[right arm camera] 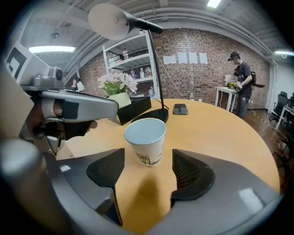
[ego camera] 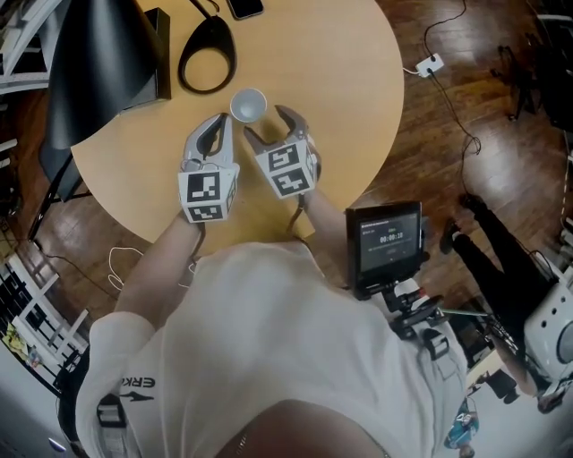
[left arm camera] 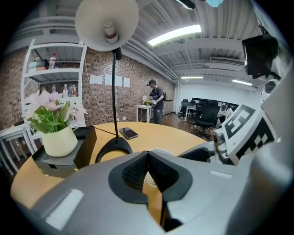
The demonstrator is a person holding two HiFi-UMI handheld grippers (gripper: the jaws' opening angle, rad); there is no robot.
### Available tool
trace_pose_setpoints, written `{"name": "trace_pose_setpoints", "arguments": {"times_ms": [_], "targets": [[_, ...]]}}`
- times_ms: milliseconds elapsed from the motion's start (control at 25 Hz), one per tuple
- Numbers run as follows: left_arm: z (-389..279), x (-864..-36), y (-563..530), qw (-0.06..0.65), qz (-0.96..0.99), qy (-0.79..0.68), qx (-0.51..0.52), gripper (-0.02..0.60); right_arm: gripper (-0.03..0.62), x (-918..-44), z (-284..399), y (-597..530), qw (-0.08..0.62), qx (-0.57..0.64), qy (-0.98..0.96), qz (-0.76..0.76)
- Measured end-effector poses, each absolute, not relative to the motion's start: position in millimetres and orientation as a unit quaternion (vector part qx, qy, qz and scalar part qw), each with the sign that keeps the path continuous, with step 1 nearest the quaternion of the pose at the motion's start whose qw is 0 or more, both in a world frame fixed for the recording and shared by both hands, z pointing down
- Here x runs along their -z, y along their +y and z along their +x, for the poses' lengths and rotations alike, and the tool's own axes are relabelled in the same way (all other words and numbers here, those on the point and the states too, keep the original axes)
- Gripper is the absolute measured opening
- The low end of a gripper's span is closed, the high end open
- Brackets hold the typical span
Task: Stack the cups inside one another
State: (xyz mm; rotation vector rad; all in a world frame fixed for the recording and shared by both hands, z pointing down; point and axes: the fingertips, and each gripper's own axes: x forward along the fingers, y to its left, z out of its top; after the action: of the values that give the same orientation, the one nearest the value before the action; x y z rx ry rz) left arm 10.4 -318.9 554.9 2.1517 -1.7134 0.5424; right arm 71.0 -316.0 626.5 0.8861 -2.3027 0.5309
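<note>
While cup [right arm camera: 145, 137] stands upright on table [right arm camera: 220, 133], right claw [ego camera: 272, 127] gapes wide, clear of it — left claw [left arm camera: 148, 158] closed, empty.

A black lamp base [ego camera: 208, 55] is sitting at 11 o'clock on the round wooden counter [ego camera: 358, 107], with a phone [ego camera: 244, 8] lying at 12 o'clock by the far edge. A flower pot [left arm camera: 59, 140] is standing on a black box [left arm camera: 86, 146] at 10 o'clock, and a small screen [ego camera: 387, 243] is glowing beyond the counter's edge at 5 o'clock.
</note>
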Motion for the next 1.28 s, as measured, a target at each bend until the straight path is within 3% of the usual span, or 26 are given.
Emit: {"name": "trace_pose_setpoints", "arguments": {"times_ms": [600,760,1280], "targets": [[-12.4,-546.4,-304.8,0.176,0.744,-0.617,-0.187,0.002,0.373,-644.3,30.4,-326.6,0.329,-0.155,-0.875,0.318],[-10.6,-544.6,-304.6,0.174,0.744,-0.618,-0.186,0.002,0.327,-644.2,34.9,-333.0,0.33,-0.144,-0.871,0.334],[-17.7,-547.9,-326.1,0.159,0.755,-0.615,-0.164,0.002,0.324,-623.4,47.2,-358.4,0.306,-0.119,-0.867,0.374]]}}
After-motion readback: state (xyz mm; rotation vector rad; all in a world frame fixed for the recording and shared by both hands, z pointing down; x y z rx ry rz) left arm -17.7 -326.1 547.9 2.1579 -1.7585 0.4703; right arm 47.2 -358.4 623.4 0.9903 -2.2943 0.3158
